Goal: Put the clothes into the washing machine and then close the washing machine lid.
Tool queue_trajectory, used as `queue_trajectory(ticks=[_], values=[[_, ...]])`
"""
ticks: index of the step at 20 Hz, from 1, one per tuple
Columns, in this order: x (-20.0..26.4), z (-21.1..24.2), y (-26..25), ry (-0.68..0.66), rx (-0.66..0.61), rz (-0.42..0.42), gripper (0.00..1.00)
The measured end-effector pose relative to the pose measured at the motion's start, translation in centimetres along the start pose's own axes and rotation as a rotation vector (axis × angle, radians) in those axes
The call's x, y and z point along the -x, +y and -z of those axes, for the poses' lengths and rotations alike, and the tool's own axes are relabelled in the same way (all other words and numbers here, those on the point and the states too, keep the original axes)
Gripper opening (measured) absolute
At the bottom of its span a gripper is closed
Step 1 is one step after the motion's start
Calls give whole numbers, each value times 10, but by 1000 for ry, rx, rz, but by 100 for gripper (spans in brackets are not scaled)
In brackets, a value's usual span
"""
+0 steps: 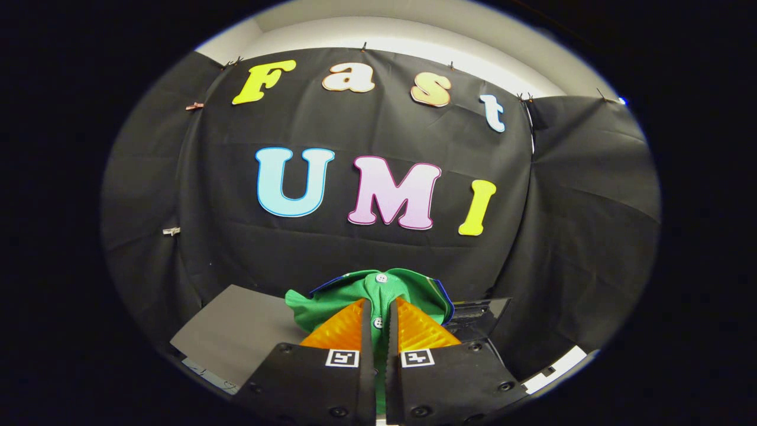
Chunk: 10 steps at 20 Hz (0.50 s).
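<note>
Cloth wall point(378, 236) fills most of what we see. Low and left of centre lies a grey lid point(236, 337). Smaller, at bottom centre, we see a green shirt point(378, 290) with white buttons pinched between the gripper point(379, 310) and its orange fingers point(343, 331), nearly closed. We read no brand or label on the shirt.

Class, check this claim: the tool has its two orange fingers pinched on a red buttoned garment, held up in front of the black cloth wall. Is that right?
Not quite: the colour is wrong. In the gripper view the garment is green, not red. The rest stands: the tool has its two orange fingers pinched on the buttoned garment, held up in front of the black cloth wall.
</note>
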<state>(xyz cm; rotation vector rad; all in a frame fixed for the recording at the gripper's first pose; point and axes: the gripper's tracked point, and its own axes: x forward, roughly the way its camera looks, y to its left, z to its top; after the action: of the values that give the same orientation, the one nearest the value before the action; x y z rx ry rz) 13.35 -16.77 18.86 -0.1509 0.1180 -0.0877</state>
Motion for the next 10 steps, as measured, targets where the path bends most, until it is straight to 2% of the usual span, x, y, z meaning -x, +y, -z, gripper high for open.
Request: queue_trajectory(ticks=[2,5,10], values=[[-5,2,-34,-4,-5,-10,11],[-12,13,-93,14,17,27,11],[-36,34,-154,49,2,67,11]])
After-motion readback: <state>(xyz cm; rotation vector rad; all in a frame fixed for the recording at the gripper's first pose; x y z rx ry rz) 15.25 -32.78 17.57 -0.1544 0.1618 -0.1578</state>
